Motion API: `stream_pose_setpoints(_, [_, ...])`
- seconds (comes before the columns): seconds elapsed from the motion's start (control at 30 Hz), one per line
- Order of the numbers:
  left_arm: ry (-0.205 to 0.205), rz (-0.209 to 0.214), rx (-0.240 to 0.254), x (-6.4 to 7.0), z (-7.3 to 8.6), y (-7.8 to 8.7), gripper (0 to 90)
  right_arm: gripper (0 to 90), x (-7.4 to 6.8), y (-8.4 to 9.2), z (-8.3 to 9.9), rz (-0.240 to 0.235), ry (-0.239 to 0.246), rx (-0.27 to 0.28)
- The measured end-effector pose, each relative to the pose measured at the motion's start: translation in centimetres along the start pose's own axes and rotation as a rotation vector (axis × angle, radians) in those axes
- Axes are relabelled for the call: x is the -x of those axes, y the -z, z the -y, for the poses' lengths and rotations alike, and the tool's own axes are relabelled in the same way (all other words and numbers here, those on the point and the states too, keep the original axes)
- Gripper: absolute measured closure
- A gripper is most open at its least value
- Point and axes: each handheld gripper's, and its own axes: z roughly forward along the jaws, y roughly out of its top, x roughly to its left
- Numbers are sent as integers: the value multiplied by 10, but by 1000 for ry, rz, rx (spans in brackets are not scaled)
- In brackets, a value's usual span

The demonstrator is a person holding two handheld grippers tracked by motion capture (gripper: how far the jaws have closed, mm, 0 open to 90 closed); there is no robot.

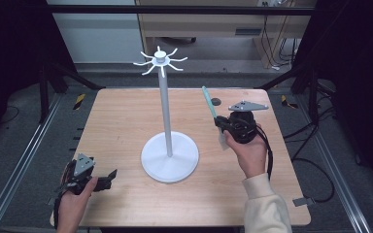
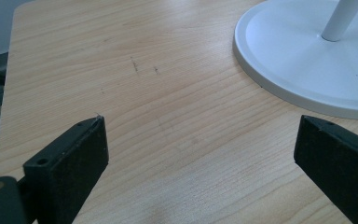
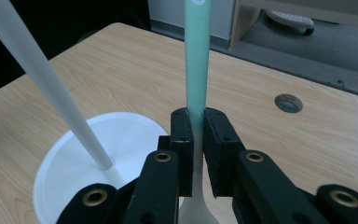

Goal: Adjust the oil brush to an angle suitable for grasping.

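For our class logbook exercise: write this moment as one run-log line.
right tongs: shut on green-handled utensil, handle up | left tongs: open, low over table | white hook stand: hooks bare

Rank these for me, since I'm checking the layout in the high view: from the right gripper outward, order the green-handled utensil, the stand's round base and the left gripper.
1. Green-handled utensil: clamped in the right gripper, handle pointing up and away.
2. Stand's round base: table centre, to its left.
3. Left gripper: near left corner, farthest.
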Motion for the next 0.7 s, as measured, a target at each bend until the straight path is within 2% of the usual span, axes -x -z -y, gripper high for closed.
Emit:
stream_pose_setpoints(0.3, [-2, -3, 2, 0, 0, 0, 25, 828, -6, 13, -6, -25, 12, 67])
stream_pose_setpoints(0.7, [-7, 0, -1, 1, 0, 0, 25, 828, -23, 31, -19, -70, 46, 151])
